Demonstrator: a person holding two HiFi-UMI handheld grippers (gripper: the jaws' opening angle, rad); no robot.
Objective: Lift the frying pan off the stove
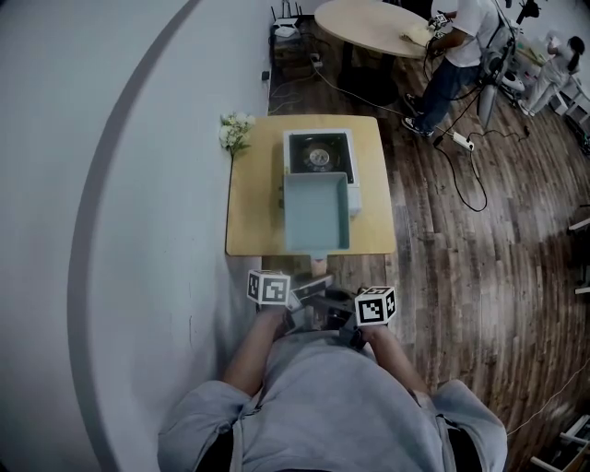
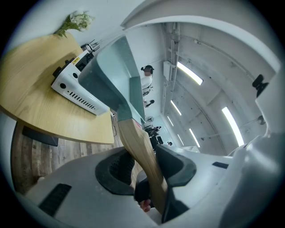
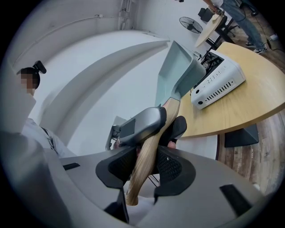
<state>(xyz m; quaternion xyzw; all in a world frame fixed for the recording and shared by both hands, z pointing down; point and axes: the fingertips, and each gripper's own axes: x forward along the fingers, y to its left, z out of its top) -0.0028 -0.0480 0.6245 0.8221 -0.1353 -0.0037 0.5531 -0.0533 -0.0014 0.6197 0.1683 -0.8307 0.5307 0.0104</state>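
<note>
A square teal frying pan point(image 1: 316, 214) with a wooden handle point(image 1: 319, 264) hangs over the front part of the white stove point(image 1: 318, 152); the stove's burner shows bare behind it. Both grippers are shut on the handle near the table's front edge: my left gripper point(image 1: 297, 297) further up, my right gripper point(image 1: 343, 306) at its end. In the left gripper view the handle point(image 2: 139, 156) runs between the pads of the left gripper point(image 2: 144, 171), and the pan point(image 2: 111, 71) stands tilted above the stove point(image 2: 75, 91). In the right gripper view my right gripper point(image 3: 144, 167) clamps the handle point(image 3: 149, 153) below the pan point(image 3: 178, 73).
The stove stands on a small wooden table point(image 1: 253, 212) against a white wall, with white flowers point(image 1: 235, 131) at its back left corner. Behind it are a round table point(image 1: 369, 23), a person point(image 1: 456, 51) and cables point(image 1: 466, 175) on the wood floor.
</note>
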